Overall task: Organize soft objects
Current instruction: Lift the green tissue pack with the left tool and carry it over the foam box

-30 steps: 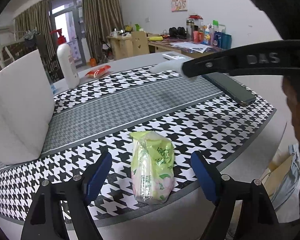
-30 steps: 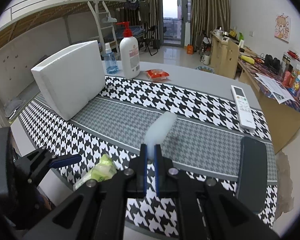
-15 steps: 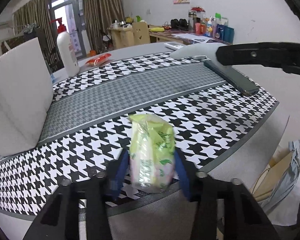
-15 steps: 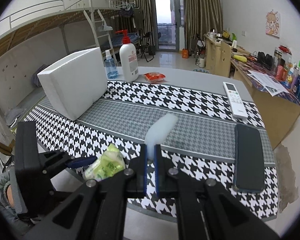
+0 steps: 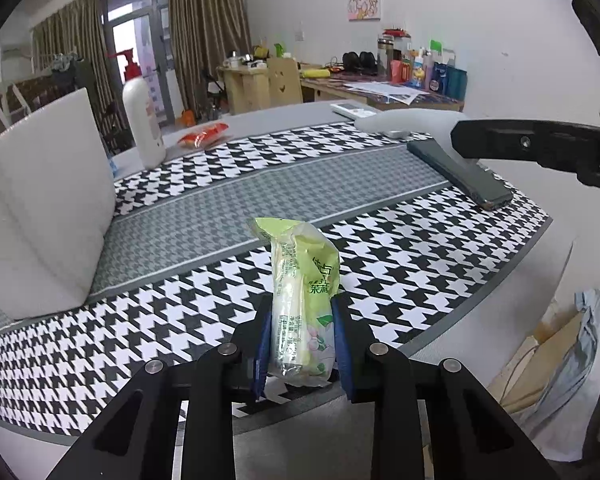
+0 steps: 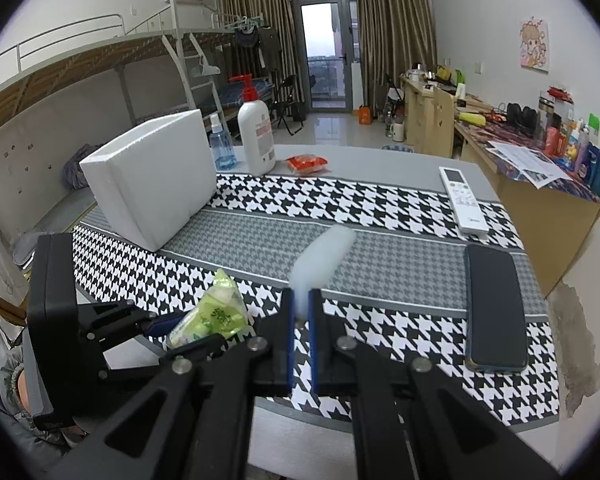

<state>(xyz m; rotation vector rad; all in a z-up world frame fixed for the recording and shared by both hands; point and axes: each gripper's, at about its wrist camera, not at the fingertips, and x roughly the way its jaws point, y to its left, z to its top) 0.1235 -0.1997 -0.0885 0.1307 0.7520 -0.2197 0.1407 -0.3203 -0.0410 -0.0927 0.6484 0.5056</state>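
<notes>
Left wrist: green tissue pack (image 5: 303,304) clamped between the jaws.

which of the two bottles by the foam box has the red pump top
The tall white lotion bottle has the red pump. The small blue bottle beside it, nearer the white foam box, has a clear spray top instead.

Dorm room: white walls (image 6: 480,20), pale tiled floor (image 6: 332,128), brown curtains (image 6: 392,20) flanking a bright glass balcony door (image 6: 324,48), metal loft bed (image 6: 100,56) left, cluttered wooden desk (image 6: 540,184) right, cartoon poster (image 6: 535,44).
</notes>
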